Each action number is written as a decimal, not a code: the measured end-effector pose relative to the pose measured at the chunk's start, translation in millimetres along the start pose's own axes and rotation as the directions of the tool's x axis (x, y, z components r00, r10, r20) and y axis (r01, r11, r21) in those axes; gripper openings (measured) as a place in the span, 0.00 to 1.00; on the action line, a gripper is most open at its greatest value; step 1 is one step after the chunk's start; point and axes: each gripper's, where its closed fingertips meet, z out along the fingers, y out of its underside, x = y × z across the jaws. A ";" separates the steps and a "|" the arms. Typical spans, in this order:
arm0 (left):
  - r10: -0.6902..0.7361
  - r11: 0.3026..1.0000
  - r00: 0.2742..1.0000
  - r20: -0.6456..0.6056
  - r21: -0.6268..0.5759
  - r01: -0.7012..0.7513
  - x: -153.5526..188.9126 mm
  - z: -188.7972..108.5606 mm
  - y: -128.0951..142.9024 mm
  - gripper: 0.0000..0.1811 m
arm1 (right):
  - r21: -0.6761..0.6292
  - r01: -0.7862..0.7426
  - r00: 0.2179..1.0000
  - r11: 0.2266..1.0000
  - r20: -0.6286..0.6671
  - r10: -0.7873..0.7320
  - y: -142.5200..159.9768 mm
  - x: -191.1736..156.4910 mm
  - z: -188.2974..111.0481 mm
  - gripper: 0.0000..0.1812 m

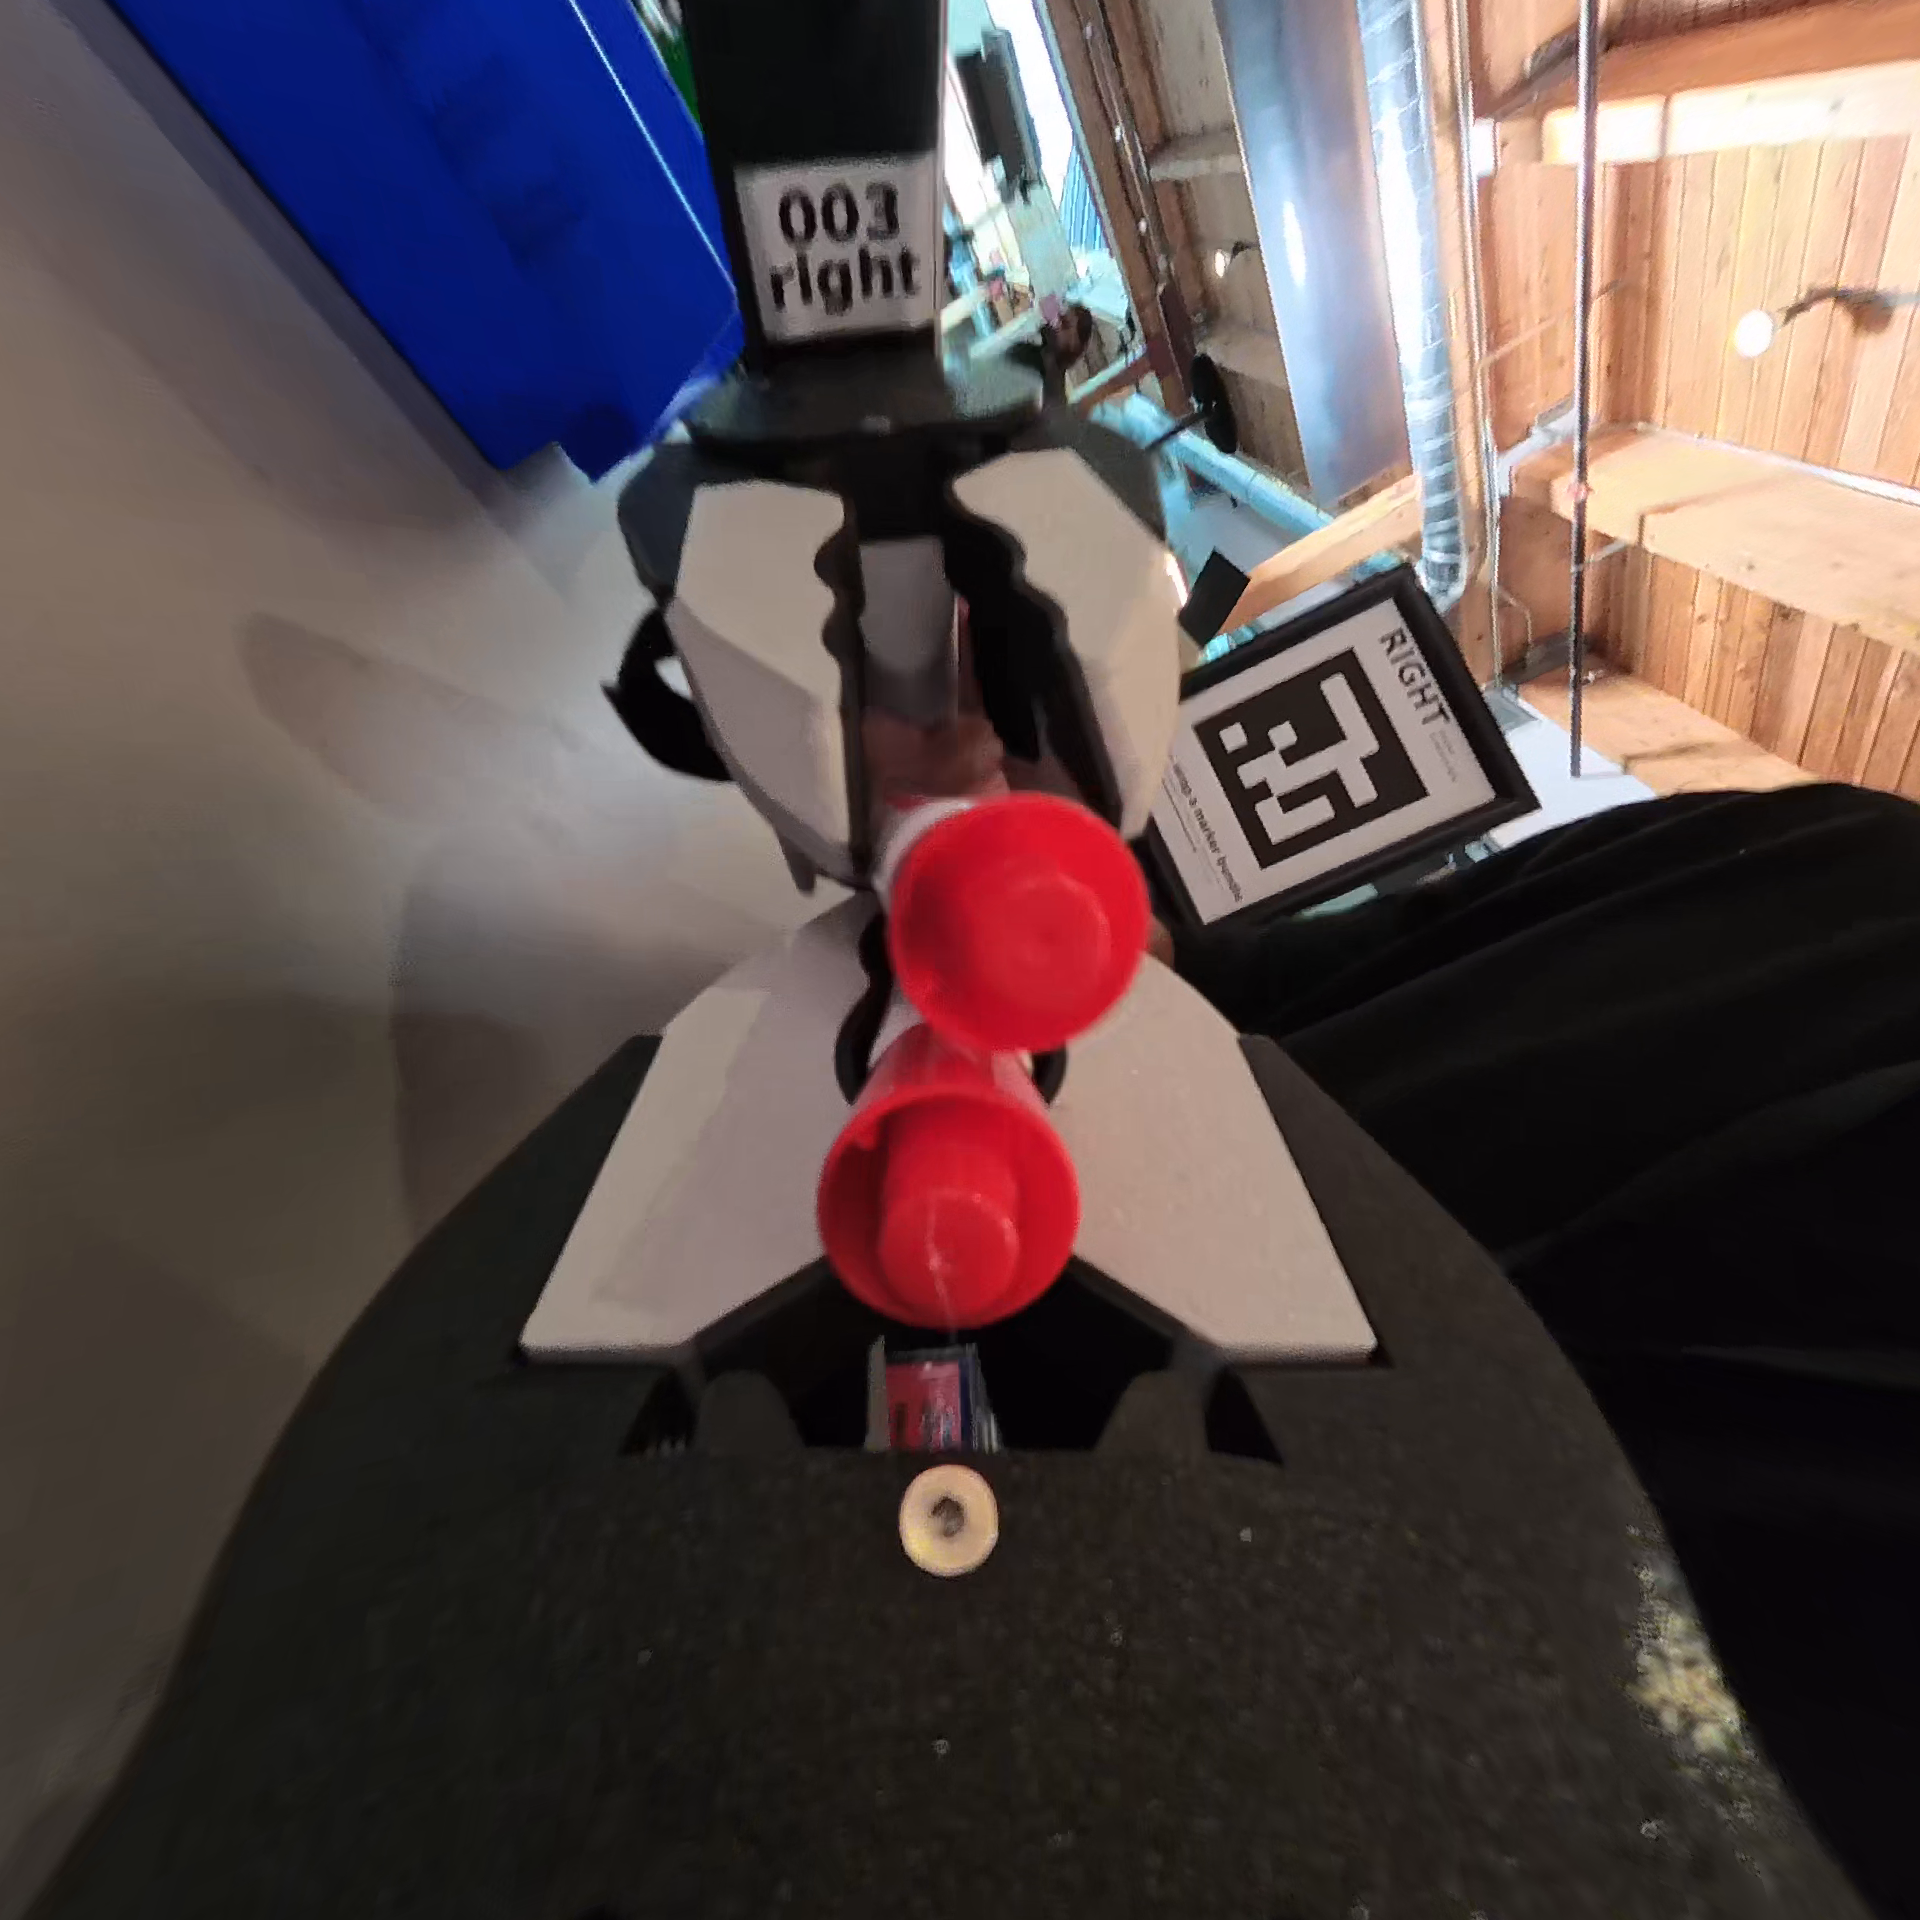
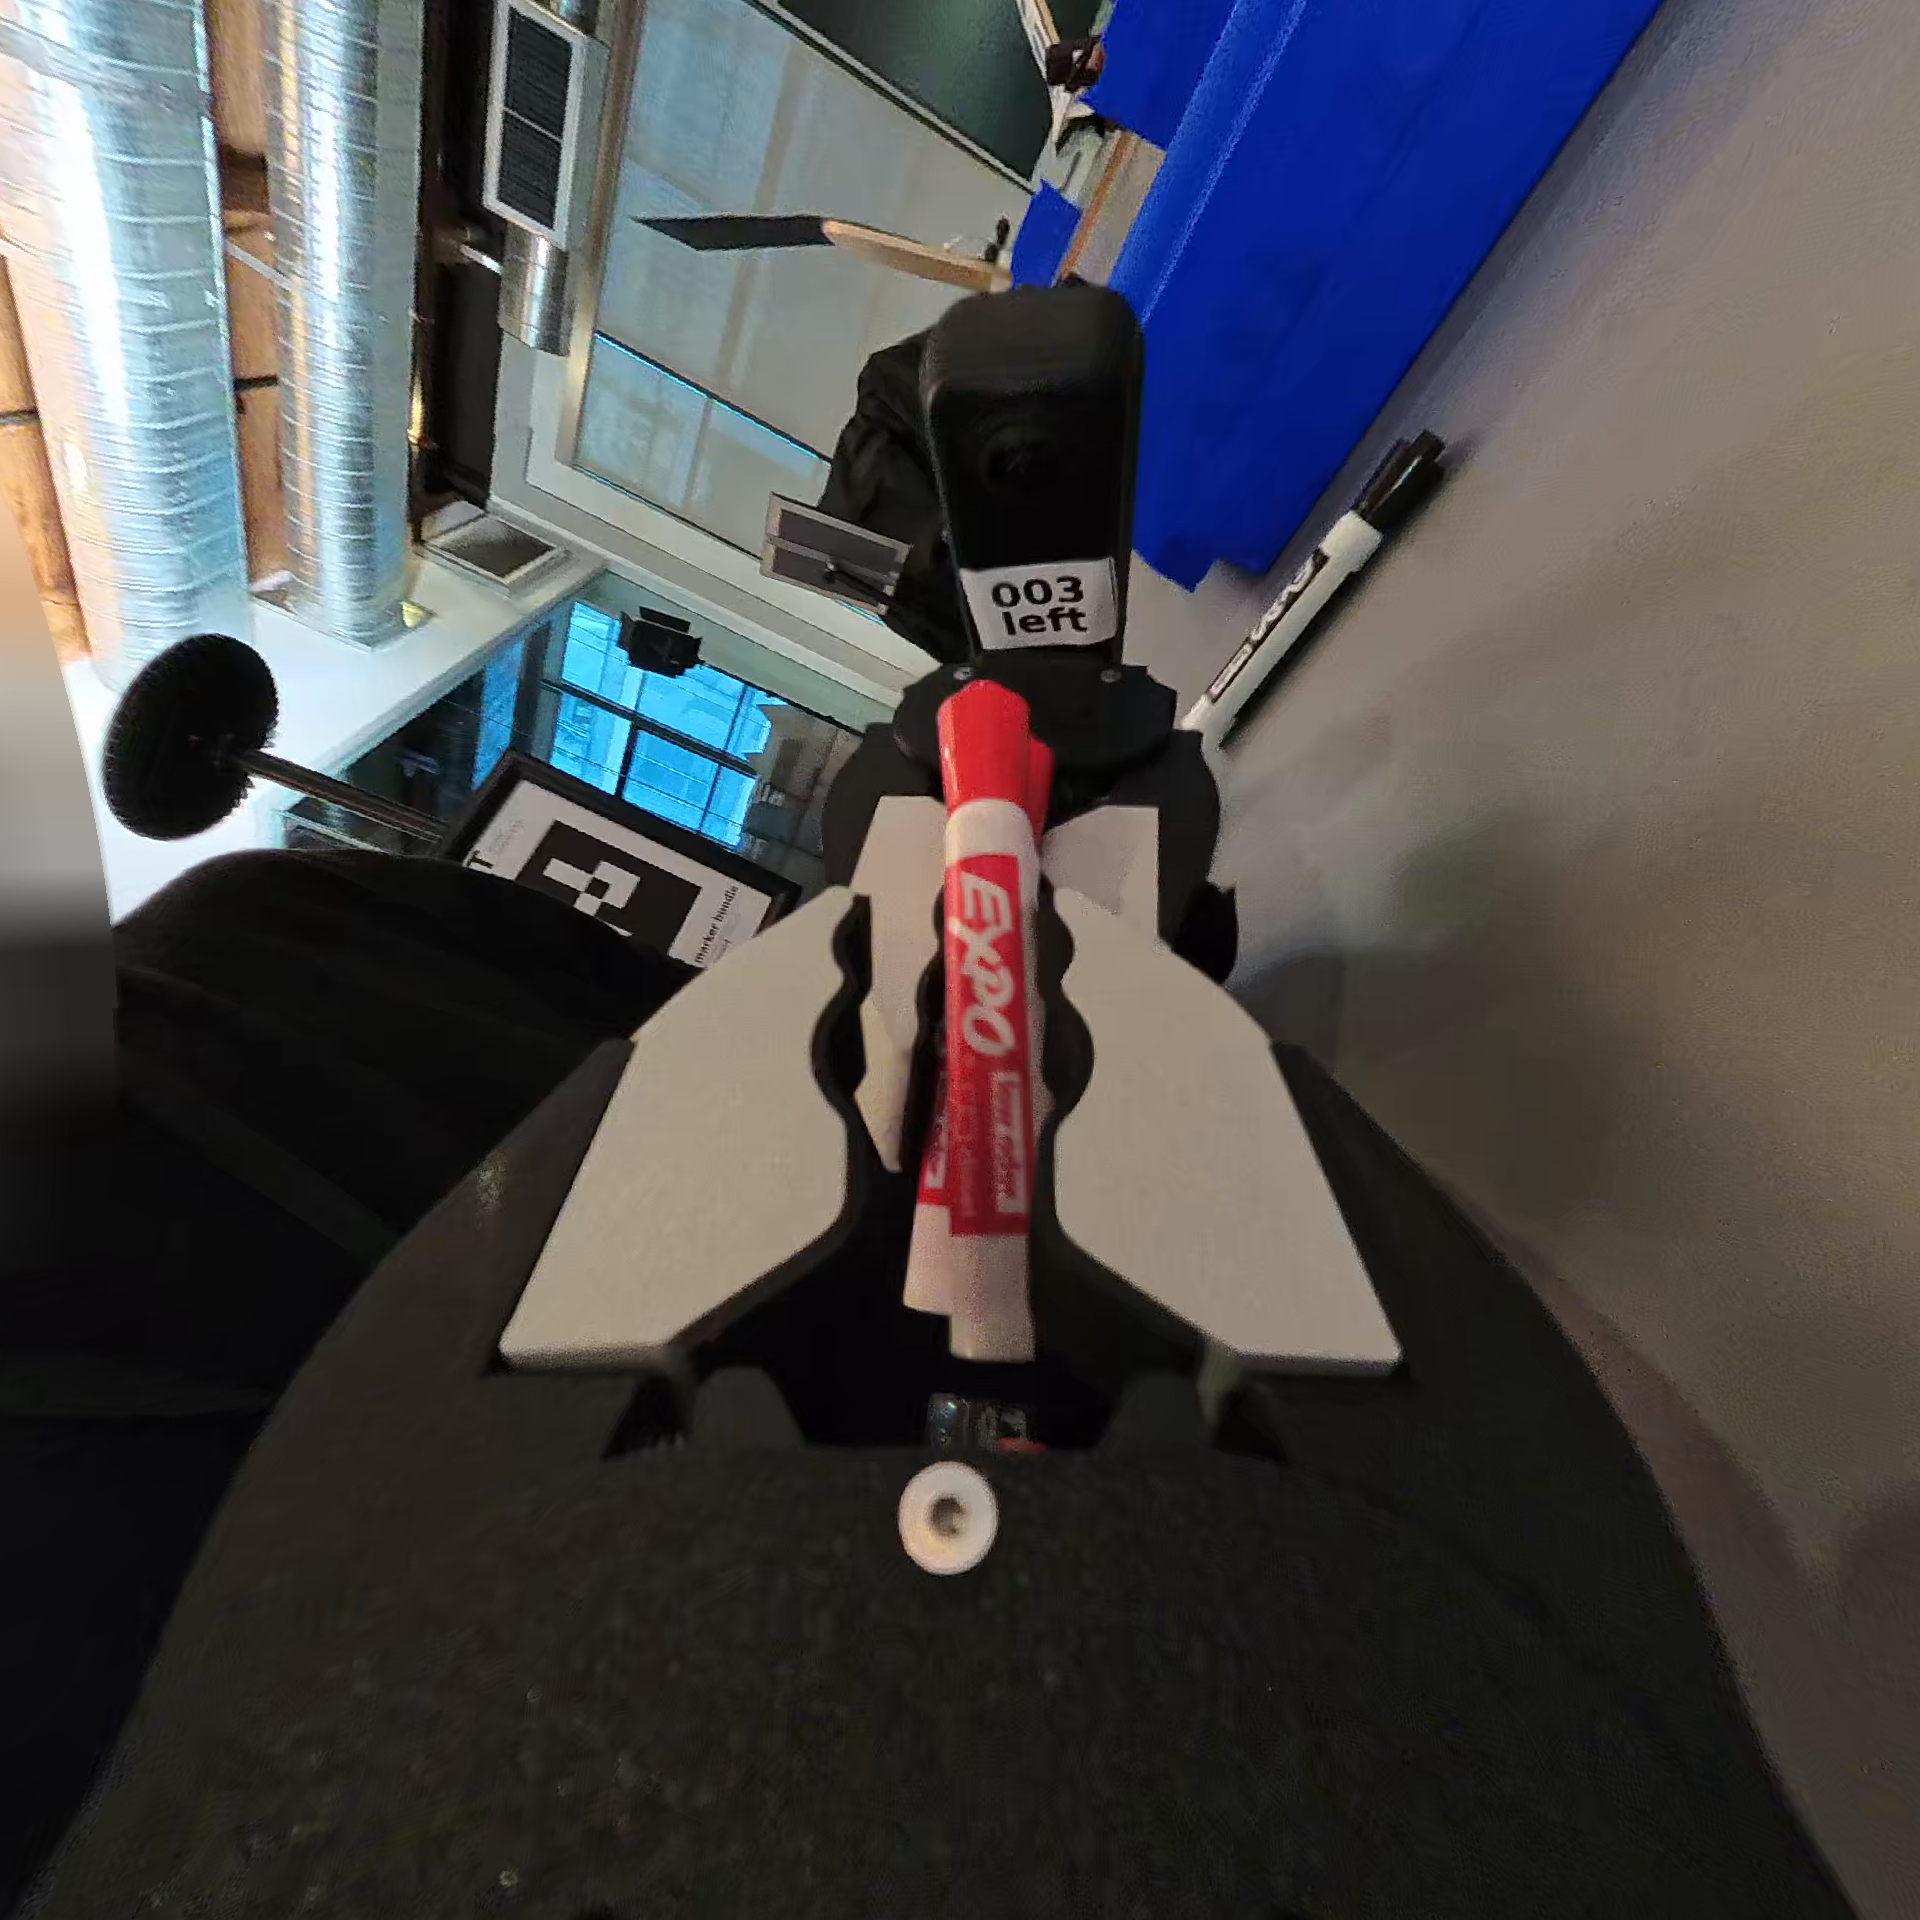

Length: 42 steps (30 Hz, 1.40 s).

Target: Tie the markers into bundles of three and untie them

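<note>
Both tongs [image 1: 961, 997] [image 2: 961, 925] gripping red markers [image 2: 977, 997], black marker [image 2: 1320, 582] right view only

workshop/lab | exposed ducts [image 2: 156, 312] | timber wall [image 1: 1714, 260] | framed tag sign [image 1: 1340, 748]

red markers [image 2: 982, 1039]: white barrels, red caps, packed side by side, held off the table, caps [image 1: 1013, 930] toward left camera | black markers [image 2: 1309, 597]: lying on grey table beside blue bin
</note>
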 end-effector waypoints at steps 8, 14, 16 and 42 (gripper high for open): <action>0.003 0.999 1.000 0.028 -0.038 -0.002 -2.6 1.6 5.5 0.11 | -0.151 0.040 0.980 0.988 -0.189 -0.068 1.7 12.1 -9.2 0.00; -0.046 0.996 0.986 0.162 -0.066 0.057 -27.9 -2.8 9.4 0.10 | -0.193 0.080 0.896 0.978 -0.416 -0.156 -2.6 55.4 -27.7 0.00; -0.042 0.994 0.970 0.241 -0.083 0.063 -39.1 -9.1 11.5 0.10 | -0.210 0.103 0.862 0.972 -0.468 -0.193 -7.0 62.9 -37.3 0.00; 0.010 0.994 0.957 0.290 0.106 -0.042 -40.4 -48.2 -27.0 0.16 | -0.260 0.311 0.623 0.914 -0.671 -0.402 2.0 54.2 -81.1 0.11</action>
